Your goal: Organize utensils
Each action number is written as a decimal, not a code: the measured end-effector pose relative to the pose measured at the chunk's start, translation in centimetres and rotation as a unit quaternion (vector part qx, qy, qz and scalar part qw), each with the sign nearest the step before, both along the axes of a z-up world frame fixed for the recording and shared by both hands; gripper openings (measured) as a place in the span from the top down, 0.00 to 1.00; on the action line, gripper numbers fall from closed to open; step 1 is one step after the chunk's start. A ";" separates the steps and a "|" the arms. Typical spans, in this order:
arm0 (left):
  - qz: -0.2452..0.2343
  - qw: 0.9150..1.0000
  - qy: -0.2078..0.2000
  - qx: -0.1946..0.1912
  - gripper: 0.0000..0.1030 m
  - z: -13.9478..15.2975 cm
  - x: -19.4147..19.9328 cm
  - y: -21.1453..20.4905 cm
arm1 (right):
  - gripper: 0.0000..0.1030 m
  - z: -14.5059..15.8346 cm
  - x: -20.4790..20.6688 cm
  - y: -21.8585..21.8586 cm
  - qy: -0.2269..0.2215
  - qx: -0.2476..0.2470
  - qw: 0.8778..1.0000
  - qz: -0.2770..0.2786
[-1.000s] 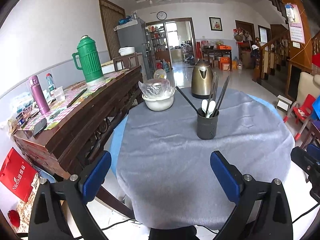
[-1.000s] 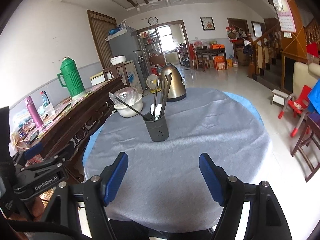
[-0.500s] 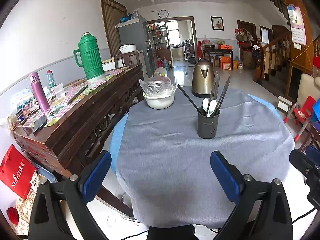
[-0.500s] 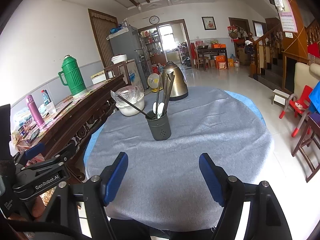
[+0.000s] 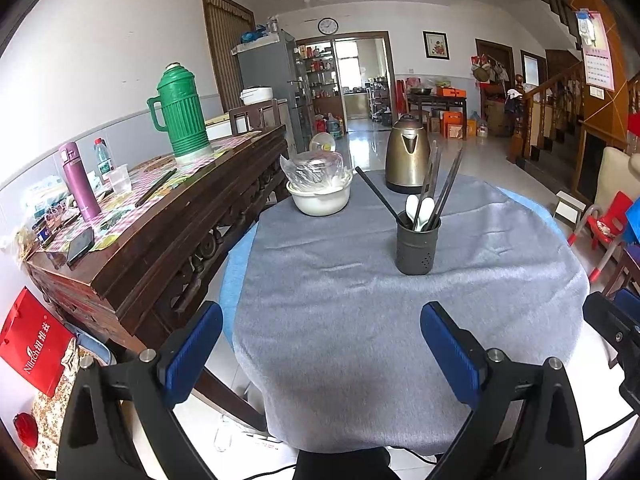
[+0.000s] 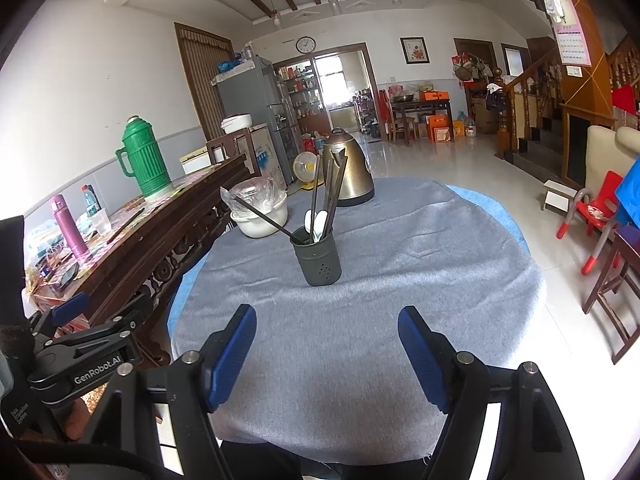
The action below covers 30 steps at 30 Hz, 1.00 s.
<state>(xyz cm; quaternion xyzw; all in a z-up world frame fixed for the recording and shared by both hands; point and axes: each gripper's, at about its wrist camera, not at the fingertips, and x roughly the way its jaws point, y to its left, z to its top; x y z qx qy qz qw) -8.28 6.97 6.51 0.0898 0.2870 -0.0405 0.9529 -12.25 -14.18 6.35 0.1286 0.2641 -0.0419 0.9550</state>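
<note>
I hold my left gripper [image 5: 322,344] and right gripper [image 6: 326,344] wide apart, both empty; the dark grey perforated utensil cup [image 5: 418,246] [image 6: 317,256] stands well ahead of the fingers.

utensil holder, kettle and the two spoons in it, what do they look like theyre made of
Utensil holder: matte dark grey, small drain holes, probably plastic or coated metal. Kettle: brushed metal with a bronze-gold sheen and soft reflections, likely stainless steel. Spoons: glossy white, ceramic or plastic; cannot tell which.
</note>
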 end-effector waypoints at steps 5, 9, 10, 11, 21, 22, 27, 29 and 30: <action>0.000 1.000 -0.002 0.001 0.04 0.0 -0.2 -0.1 | 0.25 0.1 -0.1 0.1 -0.003 0.000 1.000 -0.001; 0.000 1.000 -0.002 0.001 0.04 0.0 -0.3 -0.3 | 0.25 0.2 -0.1 0.1 -0.002 -0.001 1.000 0.000; 0.000 1.000 -0.003 0.001 0.04 0.0 -0.3 -0.3 | 0.25 0.2 -0.1 0.1 -0.003 0.000 1.000 0.000; 0.000 1.000 -0.003 0.002 0.04 0.0 -0.3 -0.3 | 0.25 0.2 -0.1 0.1 -0.003 0.000 1.000 0.000; 0.001 1.000 -0.003 0.002 0.04 0.0 -0.3 -0.3 | 0.25 0.3 -0.2 0.2 -0.004 -0.001 1.000 0.000; 0.000 1.000 -0.002 0.002 0.04 0.0 -0.3 -0.3 | 0.25 0.4 -0.2 0.2 -0.005 -0.002 1.000 -0.001; 0.002 1.000 -0.003 0.001 0.04 -0.1 -0.3 -0.2 | 0.25 0.8 -0.3 0.3 -0.011 -0.003 1.000 -0.001; 0.003 1.000 -0.003 0.001 0.04 0.0 -0.3 -0.2 | 0.25 0.8 -0.4 0.4 -0.011 -0.003 1.000 -0.001; 0.002 1.000 -0.003 0.001 0.04 -0.1 -0.3 -0.2 | 0.25 0.8 -0.4 0.4 -0.011 -0.003 1.000 -0.001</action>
